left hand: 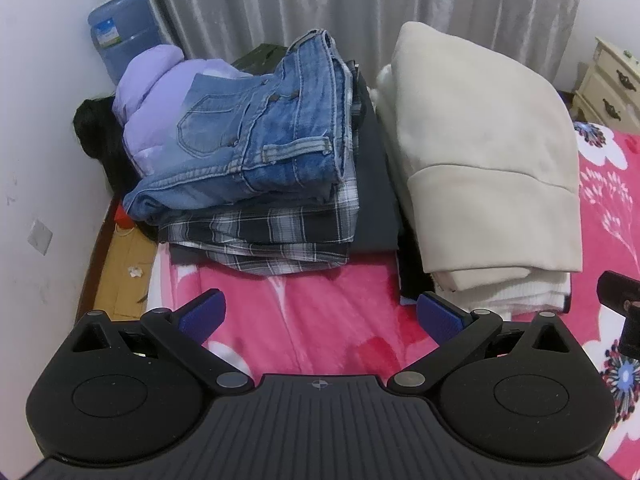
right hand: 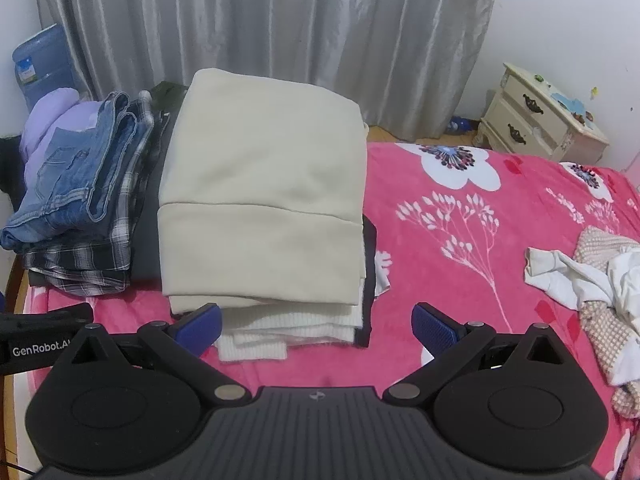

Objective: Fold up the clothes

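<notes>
A folded cream garment (right hand: pixel 260 208) tops a stack with white knitwear (right hand: pixel 288 328) under it. It is seen in the left wrist view as the cream garment (left hand: pixel 480 160). Left of it lies a second stack: folded jeans (left hand: pixel 256 136) on a plaid shirt (left hand: pixel 264 236) and dark cloth. Unfolded white and checked clothes (right hand: pixel 600 292) lie crumpled at the right. My left gripper (left hand: pixel 320 316) is open above the pink blanket (left hand: pixel 320 320). My right gripper (right hand: pixel 316 326) is open just before the cream stack, holding nothing.
A lilac padded jacket (left hand: pixel 152 100) and black cloth sit behind the jeans by the wall. A blue water jug (left hand: pixel 120 32) stands in the corner. Grey curtains (right hand: pixel 280 32) hang behind. A cream nightstand (right hand: pixel 540 120) stands far right. The flowered blanket (right hand: pixel 460 232) spreads rightward.
</notes>
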A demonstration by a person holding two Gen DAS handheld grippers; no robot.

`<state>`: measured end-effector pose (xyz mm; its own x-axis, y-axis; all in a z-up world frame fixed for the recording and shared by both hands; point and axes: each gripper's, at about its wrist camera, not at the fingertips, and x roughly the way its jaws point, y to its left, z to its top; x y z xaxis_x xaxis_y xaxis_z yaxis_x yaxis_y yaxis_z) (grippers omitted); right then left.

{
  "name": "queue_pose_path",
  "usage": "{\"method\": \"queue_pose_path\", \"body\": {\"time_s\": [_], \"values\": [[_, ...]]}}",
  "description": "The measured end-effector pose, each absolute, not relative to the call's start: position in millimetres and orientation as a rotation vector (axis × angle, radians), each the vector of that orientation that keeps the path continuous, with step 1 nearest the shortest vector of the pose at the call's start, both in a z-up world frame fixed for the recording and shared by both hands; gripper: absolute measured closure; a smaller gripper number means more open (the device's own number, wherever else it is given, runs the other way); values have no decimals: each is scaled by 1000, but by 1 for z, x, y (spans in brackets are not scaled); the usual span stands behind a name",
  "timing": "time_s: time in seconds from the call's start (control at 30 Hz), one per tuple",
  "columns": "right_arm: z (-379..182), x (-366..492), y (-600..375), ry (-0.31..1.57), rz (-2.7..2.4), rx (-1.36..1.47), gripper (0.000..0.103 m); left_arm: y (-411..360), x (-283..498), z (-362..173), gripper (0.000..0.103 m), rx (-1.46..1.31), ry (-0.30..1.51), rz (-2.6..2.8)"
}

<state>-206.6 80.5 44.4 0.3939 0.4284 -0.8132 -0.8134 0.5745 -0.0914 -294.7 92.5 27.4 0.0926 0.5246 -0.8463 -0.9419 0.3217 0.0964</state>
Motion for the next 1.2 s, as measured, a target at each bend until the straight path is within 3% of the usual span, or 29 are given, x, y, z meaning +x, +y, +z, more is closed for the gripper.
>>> {"method": "queue_pose_path", "body": {"time_s": [1.2], "values": [[31,-208,85,869,828,-561,0,91,-298,17,0,-589,967,1163]]}}
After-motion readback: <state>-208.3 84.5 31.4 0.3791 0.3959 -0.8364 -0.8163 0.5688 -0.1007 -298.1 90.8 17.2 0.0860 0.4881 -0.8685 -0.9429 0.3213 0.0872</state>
